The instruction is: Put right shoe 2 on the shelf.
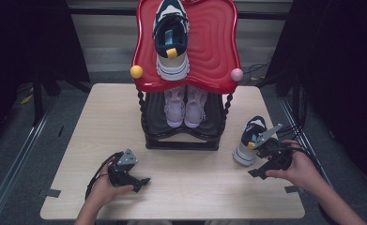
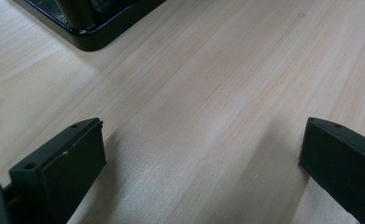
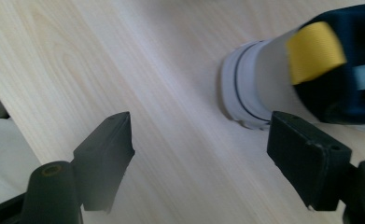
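Shoes are being sorted onto a two-level rack (image 1: pixel 181 140) at the far middle of the table (image 1: pixel 181 197). One navy-and-white sneaker (image 1: pixel 172 37) already sits heel-out on the red top shelf (image 1: pixel 214 51), slightly left of centre, which leaves room beside it for a partner. That partner, the loose sneaker (image 1: pixel 248 140), stands on the table just right of the rack, its yellow heel tab (image 3: pixel 314 50) facing the person, handy for a heel grab. A pale pink pair (image 1: pixel 186 105) fills the black lower shelf.

The right gripper (image 1: pixel 258 173) hangs just near the loose sneaker's heel, jaws spread wide with only bare table between them; the heel lies off to one side, untouched. The left gripper (image 1: pixel 141 185) rests low on the table in front of the rack, jaws also spread and empty, probably parked out of the way.
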Tool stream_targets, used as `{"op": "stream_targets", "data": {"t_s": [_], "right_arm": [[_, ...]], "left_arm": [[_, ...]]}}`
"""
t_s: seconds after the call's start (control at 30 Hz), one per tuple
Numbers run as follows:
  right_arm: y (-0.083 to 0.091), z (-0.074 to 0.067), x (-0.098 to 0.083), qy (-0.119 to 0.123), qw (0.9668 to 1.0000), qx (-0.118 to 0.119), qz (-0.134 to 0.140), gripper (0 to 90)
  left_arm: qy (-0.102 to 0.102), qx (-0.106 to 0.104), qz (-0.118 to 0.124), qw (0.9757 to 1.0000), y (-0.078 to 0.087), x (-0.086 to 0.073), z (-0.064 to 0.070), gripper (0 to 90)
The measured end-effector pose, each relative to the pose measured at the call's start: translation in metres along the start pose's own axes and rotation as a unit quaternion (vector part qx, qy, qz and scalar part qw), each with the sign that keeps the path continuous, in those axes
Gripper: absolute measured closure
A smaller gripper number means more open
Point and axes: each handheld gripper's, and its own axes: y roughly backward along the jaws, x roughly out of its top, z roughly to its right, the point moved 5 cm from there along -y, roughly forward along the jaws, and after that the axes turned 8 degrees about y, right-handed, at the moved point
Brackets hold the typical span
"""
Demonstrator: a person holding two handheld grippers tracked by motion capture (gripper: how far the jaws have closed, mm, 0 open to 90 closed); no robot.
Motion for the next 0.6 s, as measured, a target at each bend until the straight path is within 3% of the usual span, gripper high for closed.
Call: {"op": "stream_targets", "data": {"t_s": [0.23, 0.6], "right_arm": [[0.01, 0.016, 0.006, -0.003, 0.9998, -0.019, -0.006, 22.1], [0.001, 0.042, 0.017, -0.003, 0.9989, -0.038, -0.027, 23.7]], "left_arm": [[0.002, -0.001, 0.0, 1.0, 0.0, 0.0, 0.0, 0.0], [0.001, 0.0, -0.001, 1.0, 0.0, 0.0, 0.0, 0.0]]}}
